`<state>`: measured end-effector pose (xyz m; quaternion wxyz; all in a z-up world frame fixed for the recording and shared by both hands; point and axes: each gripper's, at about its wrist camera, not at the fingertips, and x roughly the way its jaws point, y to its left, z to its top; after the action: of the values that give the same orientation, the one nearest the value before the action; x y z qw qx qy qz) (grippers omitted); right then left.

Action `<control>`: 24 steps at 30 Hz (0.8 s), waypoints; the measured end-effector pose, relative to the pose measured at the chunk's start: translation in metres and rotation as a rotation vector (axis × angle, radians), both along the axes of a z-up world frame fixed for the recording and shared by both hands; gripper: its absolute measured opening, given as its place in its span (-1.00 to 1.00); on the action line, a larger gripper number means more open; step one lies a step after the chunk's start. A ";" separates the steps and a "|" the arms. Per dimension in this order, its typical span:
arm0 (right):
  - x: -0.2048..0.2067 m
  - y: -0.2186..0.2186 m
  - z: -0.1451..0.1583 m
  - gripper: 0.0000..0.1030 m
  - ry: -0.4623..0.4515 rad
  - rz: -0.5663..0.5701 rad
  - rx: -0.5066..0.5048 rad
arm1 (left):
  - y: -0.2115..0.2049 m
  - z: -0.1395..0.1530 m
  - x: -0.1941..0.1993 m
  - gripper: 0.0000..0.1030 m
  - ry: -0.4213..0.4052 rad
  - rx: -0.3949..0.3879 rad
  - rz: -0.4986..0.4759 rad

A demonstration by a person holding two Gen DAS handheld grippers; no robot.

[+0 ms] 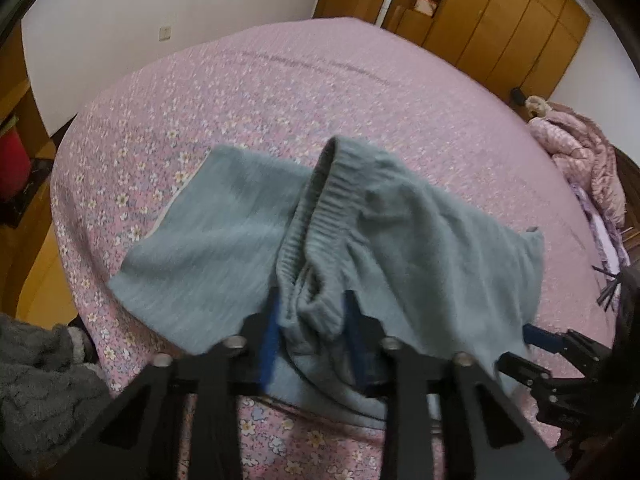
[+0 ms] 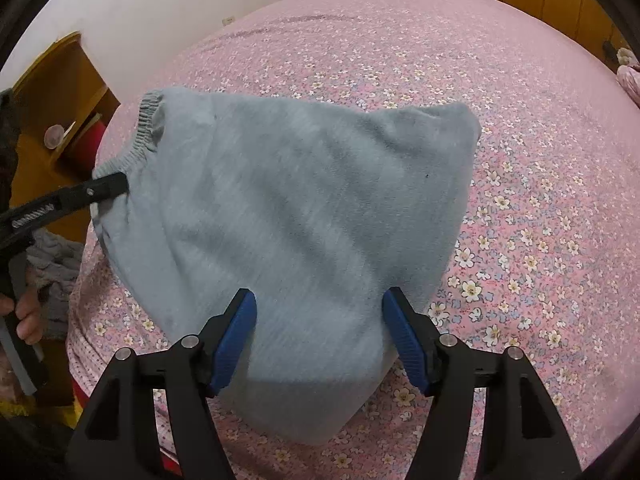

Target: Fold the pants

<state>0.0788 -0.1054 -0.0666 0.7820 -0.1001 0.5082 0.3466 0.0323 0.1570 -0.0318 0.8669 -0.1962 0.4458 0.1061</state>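
On the pink floral bed: grey-blue pants bunched at the near edge, both tools down on them.

Left hand-held gripper [image 1: 310,322] points steeply down, its blue pads clamped on the ribbed waistband [image 1: 320,216] of the pants [image 1: 208,248] — fabric gathered right between them. Over on the right, the right hand-held gripper [image 2: 318,336] also tilts down, pads standing apart with the pants [image 2: 304,208] lying between them; I can't tell whether they touch the cloth. From the right wrist view, a hand [image 2: 26,314] grips the left tool's handle at the far left. White lettering on that tool's black arm is too blurred to read. Pants lie on the bed [image 2: 540,160] near its front edge.
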 end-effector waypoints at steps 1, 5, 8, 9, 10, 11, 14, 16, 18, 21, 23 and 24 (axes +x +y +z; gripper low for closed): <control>0.000 -0.001 0.002 0.32 0.003 -0.003 0.000 | 0.001 0.005 -0.002 -0.56 -0.021 -0.014 -0.005; 0.003 -0.006 0.012 0.31 0.022 -0.020 0.019 | 0.004 0.027 -0.008 -0.61 -0.093 -0.037 -0.031; 0.004 -0.009 0.023 0.31 0.009 -0.034 0.037 | 0.000 0.052 -0.015 -0.62 -0.179 -0.024 -0.072; 0.003 -0.009 0.027 0.31 0.000 -0.032 0.042 | -0.001 0.060 -0.017 -0.62 -0.203 -0.011 -0.080; 0.002 -0.008 0.031 0.31 -0.010 -0.029 0.045 | 0.000 0.070 -0.020 -0.62 -0.229 0.018 -0.081; 0.001 -0.007 0.035 0.31 -0.022 -0.023 0.049 | 0.001 0.074 -0.022 -0.62 -0.240 0.034 -0.078; -0.001 -0.004 0.041 0.31 -0.043 -0.001 0.054 | 0.011 0.087 -0.037 -0.62 -0.282 0.089 -0.040; -0.002 0.000 0.039 0.31 -0.040 0.015 0.049 | 0.027 0.082 -0.041 -0.62 -0.266 0.117 0.011; -0.003 0.006 0.032 0.31 -0.023 0.030 0.033 | 0.047 0.066 -0.041 -0.62 -0.216 0.118 0.068; -0.002 0.011 0.022 0.31 0.003 0.040 0.004 | 0.067 0.030 -0.042 -0.61 -0.122 0.103 0.121; 0.000 0.014 0.017 0.31 0.013 0.037 -0.011 | 0.075 0.004 -0.043 -0.52 -0.044 0.086 0.146; 0.001 0.014 0.016 0.31 0.017 0.032 -0.014 | 0.076 -0.003 -0.042 -0.47 -0.017 0.088 0.155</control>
<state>0.0800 -0.0916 -0.0505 0.7713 -0.1109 0.5156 0.3564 -0.0098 0.2332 -0.0352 0.8675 -0.1929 0.4170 0.1906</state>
